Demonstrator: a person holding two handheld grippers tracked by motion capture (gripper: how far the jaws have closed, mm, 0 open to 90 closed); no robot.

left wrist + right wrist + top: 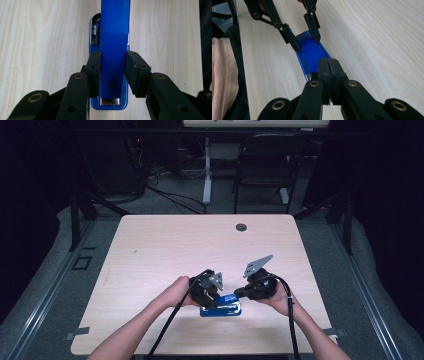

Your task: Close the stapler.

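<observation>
A blue stapler is lying near the table's front edge. The left claw is clamping its raised upper arm, while the right claw, pressed together, is touching its end

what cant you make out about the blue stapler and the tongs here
- High view: most of the blue stapler is hidden by both tongs above it.
- Left gripper view: the stapler's far end is cut off by the top edge.
- Right gripper view: the shut right tongs cover the stapler's near end, so contact is unclear.
</observation>
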